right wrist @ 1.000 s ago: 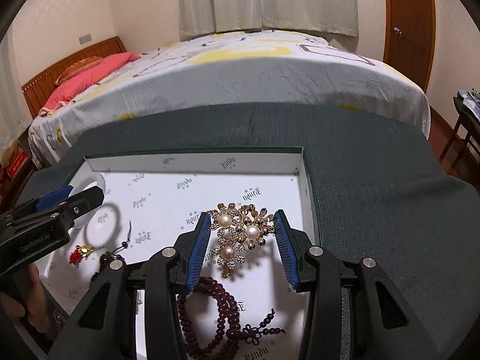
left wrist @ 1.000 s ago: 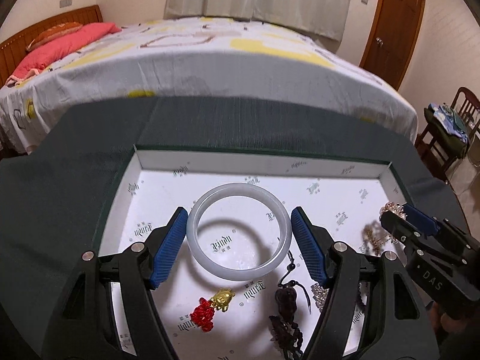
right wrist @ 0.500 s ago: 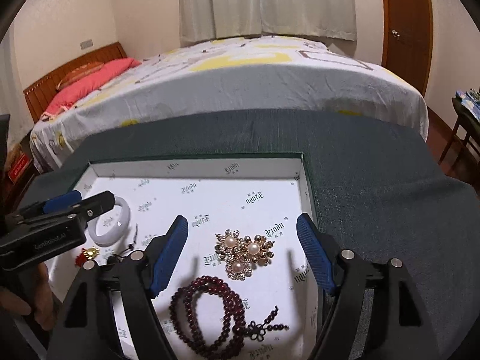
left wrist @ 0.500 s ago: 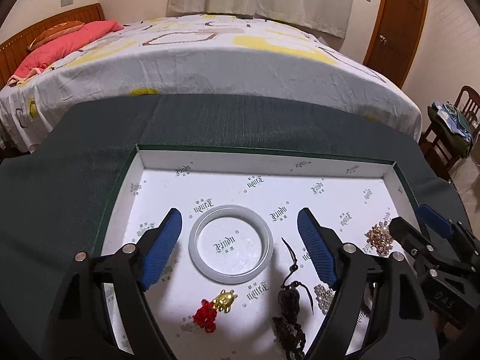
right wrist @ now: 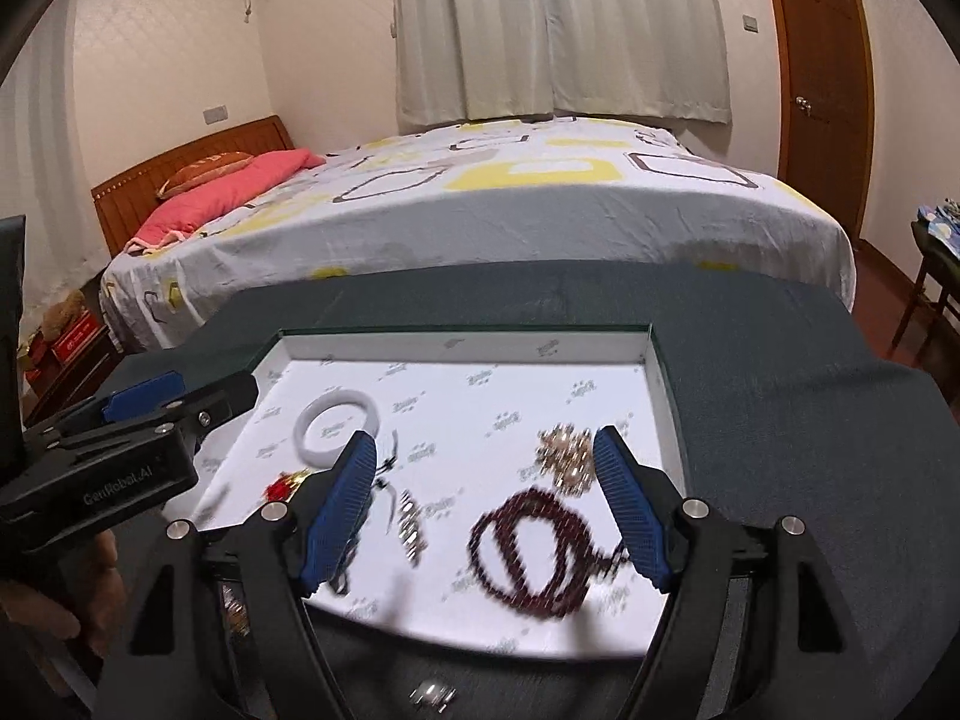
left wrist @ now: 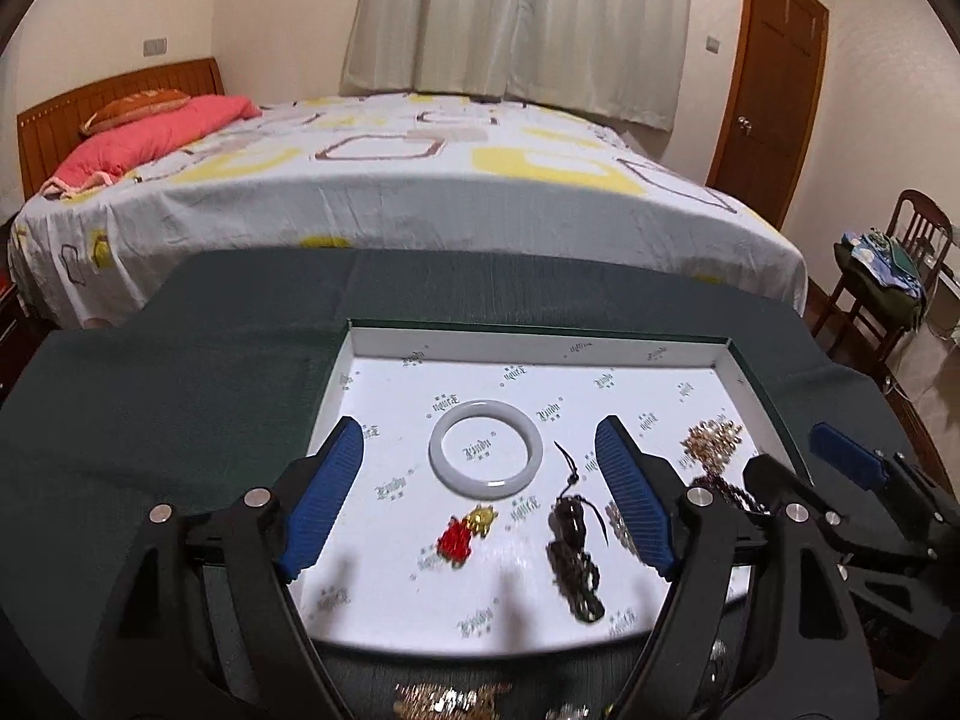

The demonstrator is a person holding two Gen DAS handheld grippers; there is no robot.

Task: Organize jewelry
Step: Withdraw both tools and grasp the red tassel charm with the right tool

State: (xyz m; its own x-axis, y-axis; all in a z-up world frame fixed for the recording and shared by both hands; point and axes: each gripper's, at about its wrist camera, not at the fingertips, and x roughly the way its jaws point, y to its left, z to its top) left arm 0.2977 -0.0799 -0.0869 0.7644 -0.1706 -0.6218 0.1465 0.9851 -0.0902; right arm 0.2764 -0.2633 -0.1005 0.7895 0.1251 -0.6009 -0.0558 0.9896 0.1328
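My left gripper [left wrist: 478,423] is open and hangs above the near part of the white-lined tray [left wrist: 540,343]. Beyond its fingers a white bangle [left wrist: 441,450] lies flat, apart from the pads. Near it rest a red and gold charm [left wrist: 462,534] and a dark bead string [left wrist: 573,552]. My right gripper [right wrist: 483,433] is also open with nothing between its pads. A gold pearl brooch [right wrist: 567,459] lies by its right finger, and a dark red bead bracelet [right wrist: 522,501] lies beneath. The bangle [right wrist: 342,399] shows at left.
The tray stands on a dark green cloth [left wrist: 180,396]. Loose gold jewelry [left wrist: 444,699] and a silver piece [right wrist: 432,693] lie on the cloth in front of the tray. A bed [left wrist: 390,180] fills the background; a chair [left wrist: 900,276] stands at right.
Both grippers opened wider and drew back and up from the tray. The bangle, held off the tray floor between the left fingers before, and the brooch, between the right fingers before, now lie free.
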